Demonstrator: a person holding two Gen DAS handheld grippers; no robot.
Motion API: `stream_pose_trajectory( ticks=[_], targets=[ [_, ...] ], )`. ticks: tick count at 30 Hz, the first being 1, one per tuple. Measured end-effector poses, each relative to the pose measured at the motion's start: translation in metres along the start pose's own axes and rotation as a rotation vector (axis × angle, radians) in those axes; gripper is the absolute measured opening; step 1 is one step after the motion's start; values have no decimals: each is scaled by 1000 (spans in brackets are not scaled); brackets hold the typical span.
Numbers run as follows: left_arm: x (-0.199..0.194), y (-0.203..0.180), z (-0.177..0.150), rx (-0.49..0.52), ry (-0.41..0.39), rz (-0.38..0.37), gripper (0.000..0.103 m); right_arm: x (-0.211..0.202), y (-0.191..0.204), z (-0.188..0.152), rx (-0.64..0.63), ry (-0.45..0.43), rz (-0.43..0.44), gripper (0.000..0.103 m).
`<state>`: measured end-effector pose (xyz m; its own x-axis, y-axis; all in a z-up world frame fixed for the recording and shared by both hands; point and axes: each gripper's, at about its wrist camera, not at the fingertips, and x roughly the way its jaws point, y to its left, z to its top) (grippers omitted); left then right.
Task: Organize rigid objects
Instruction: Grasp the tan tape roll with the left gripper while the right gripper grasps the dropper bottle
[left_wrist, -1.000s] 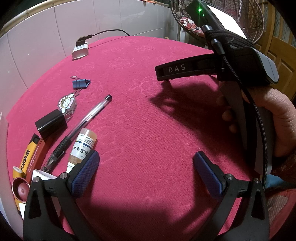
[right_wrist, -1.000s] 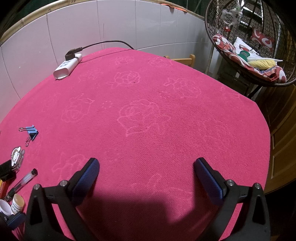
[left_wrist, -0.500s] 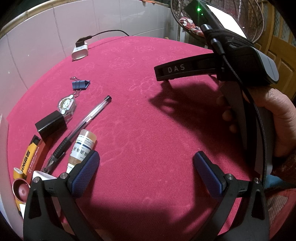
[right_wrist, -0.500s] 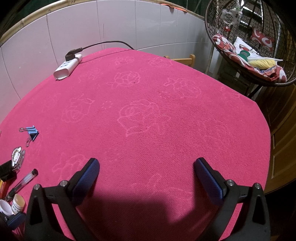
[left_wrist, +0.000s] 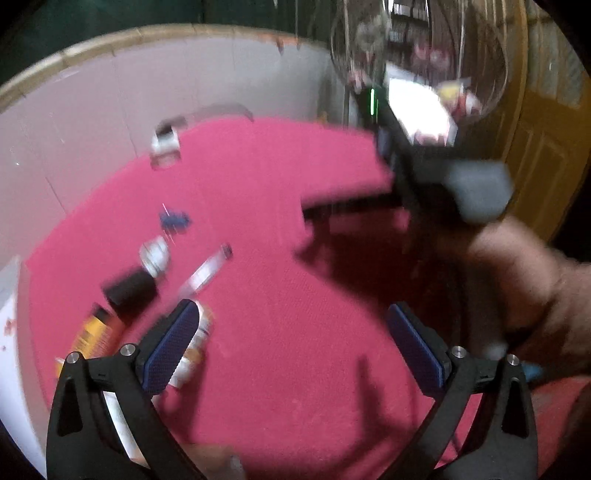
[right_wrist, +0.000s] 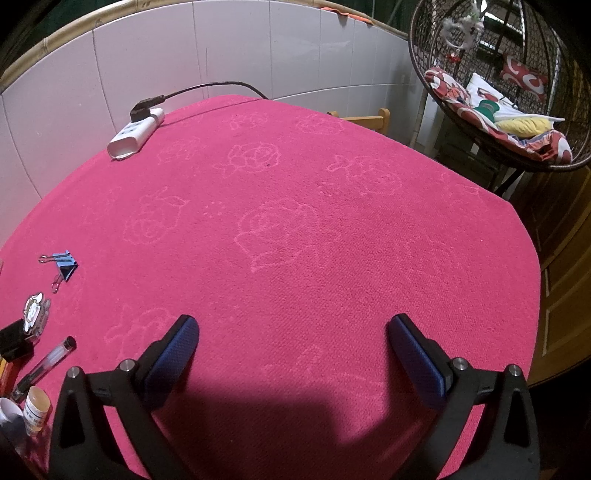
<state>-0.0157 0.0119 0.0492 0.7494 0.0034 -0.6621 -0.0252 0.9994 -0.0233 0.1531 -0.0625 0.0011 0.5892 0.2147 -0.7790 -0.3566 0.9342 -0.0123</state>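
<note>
Left gripper (left_wrist: 291, 347) jaws apart, empty, view blurred; right gripper (right_wrist: 291, 354) jaws apart, empty. Best: steady left, centre jaws over pill bottle (right_wrist: 36, 408) near-left, beside pen (right_wrist: 44, 363), then close.

Round worktop (right_wrist: 295, 240) covered in pink rose-patterned cloth. At 11 o'clock, a white power strip (right_wrist: 135, 134). At 9 o'clock, a blue binder clip (right_wrist: 64, 263); toward 8 o'clock, a keychain charm (right_wrist: 35, 312), pen (right_wrist: 44, 363), small bottle (right_wrist: 36, 408).

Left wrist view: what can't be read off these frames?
- Left wrist view: motion blur smears the small bottle; its label is unreadable, and the left gripper finger covers part.
- Right wrist view: bottle cut by the left edge, print too small; right gripper open.
</note>
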Motion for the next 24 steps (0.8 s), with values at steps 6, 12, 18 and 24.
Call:
stream_pose_trajectory(
  ticks=[6, 12, 18, 24],
  targets=[
    [-90, 76, 21, -325, -238, -29, 103, 0, 0, 0, 0, 0, 0, 103],
    [-155, 133, -3, -499, -302, 105, 103, 0, 0, 0, 1, 0, 1, 103],
    [-138, 115, -47, -414, -135, 287, 103, -7, -5, -3, 7, -24, 101, 103],
    [-112, 84, -90, -313, 20, 251, 103, -35, -2, -9, -22, -83, 459, 103]
  ],
)
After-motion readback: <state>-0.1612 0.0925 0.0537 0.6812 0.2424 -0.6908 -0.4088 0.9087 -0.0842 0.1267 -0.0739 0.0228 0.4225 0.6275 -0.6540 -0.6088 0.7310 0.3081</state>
